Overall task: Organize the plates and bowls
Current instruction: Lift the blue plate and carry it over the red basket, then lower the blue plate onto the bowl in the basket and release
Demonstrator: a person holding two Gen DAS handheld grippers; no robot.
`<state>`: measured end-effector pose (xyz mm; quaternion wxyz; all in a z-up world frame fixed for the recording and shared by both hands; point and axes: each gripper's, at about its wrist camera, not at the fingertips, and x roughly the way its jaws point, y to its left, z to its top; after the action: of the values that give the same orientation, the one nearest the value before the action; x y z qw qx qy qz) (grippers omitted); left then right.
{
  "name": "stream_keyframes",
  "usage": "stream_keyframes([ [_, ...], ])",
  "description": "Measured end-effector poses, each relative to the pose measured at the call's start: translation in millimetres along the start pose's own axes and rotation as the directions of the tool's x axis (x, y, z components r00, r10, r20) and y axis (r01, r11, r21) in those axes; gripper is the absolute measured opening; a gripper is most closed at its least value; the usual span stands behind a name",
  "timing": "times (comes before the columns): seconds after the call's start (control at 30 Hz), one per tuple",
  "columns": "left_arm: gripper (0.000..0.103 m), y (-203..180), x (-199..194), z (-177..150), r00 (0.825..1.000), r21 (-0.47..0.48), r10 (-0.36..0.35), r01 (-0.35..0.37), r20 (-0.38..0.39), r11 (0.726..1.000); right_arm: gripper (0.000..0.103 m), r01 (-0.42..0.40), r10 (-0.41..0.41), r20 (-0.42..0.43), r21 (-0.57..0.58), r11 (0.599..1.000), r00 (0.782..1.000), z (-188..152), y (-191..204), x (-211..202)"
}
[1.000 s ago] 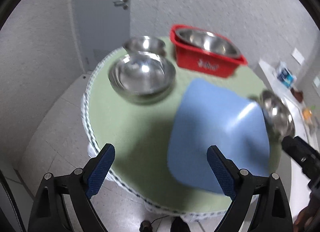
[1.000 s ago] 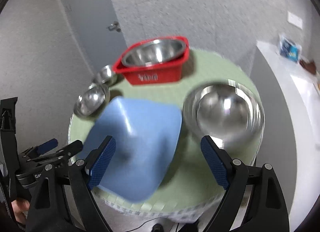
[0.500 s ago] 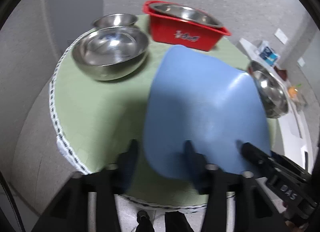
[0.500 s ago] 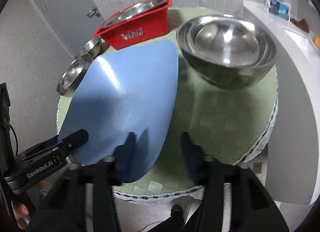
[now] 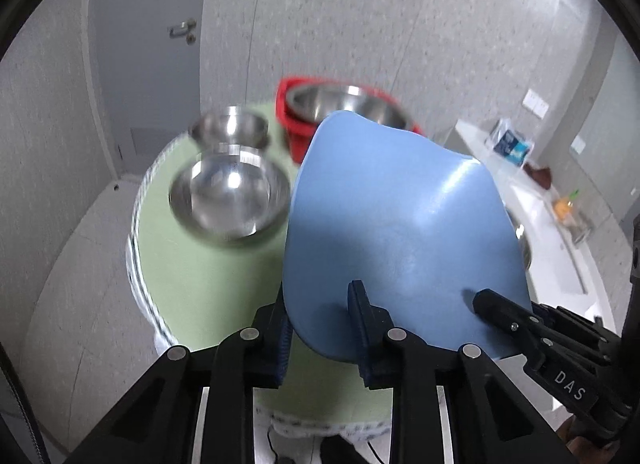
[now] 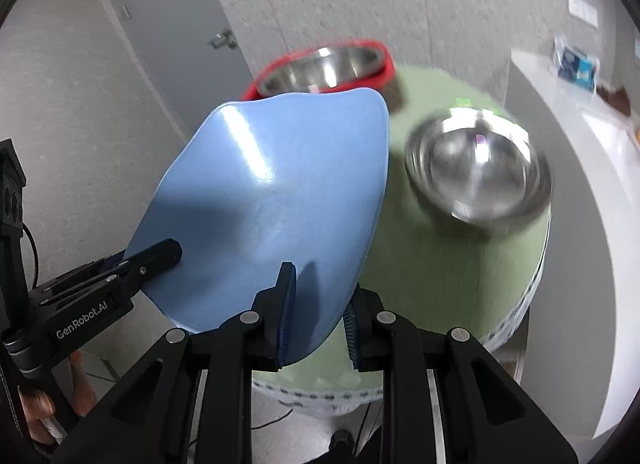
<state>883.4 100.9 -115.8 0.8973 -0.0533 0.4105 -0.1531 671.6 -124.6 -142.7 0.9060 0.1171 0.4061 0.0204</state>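
- Left wrist view: my left gripper (image 5: 320,330), jaws narrow, clamps the blue plate (image 5: 396,220) above the table (image 5: 200,276); red basket (image 5: 294,136) holds a steel bowl (image 5: 344,104); two bowls (image 5: 230,194) sit left.
- Right wrist view: my right gripper (image 6: 316,312) likewise grips the plate's edge; only here, a large bowl (image 6: 478,172) appears fully.

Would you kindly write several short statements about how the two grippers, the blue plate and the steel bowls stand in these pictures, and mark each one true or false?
1. Both the left gripper and the right gripper clamp the blue plate. True.
2. The red basket holds no bowl. False: a steel bowl sits inside it.
3. The blue plate lies flat on the green table. False: it is lifted and tilted.
4. Two steel bowls stand left of the plate in the left wrist view. True.
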Motion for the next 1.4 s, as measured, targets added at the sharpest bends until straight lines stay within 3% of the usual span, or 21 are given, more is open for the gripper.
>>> stream_keyframes([
  [0.17, 0.023, -3.0, -6.0, 36.2, 0.998, 0.003, 0.005, -0.005, 0.066, 1.0, 0.022, -0.02, 0.023, 0.065, -0.044, 0.999, 0.998, 47.9, 0.2, -7.8],
  [0.37, 0.023, -16.4, 12.6, 82.1, 0.993, 0.004, 0.043, -0.044, 0.114, 0.999, 0.022, -0.04, 0.048, 0.1, -0.086, 0.996, 0.994, 109.8, -7.6, 14.1],
  [0.67, 0.024, -23.3, 97.7, 146.7, 0.995, -0.047, 0.083, -0.08, 0.051, 0.996, 0.022, -0.053, 0.06, 0.055, -0.136, 0.989, 0.997, 196.2, -26.2, 76.7],
  [1.03, 0.024, -15.9, 201.5, 196.7, 0.99, -0.127, 0.104, -0.115, -0.094, 0.985, 0.023, -0.071, 0.058, -0.09, -0.145, 0.987, 0.994, 225.3, -49.9, 153.6],
  [1.4, 0.028, -11.2, 248.8, 219.2, 0.984, -0.16, 0.114, -0.136, -0.14, 0.978, 0.03, -0.101, 0.08, -0.161, -0.132, 0.986, 0.984, 224.9, -55.3, 182.5],
])
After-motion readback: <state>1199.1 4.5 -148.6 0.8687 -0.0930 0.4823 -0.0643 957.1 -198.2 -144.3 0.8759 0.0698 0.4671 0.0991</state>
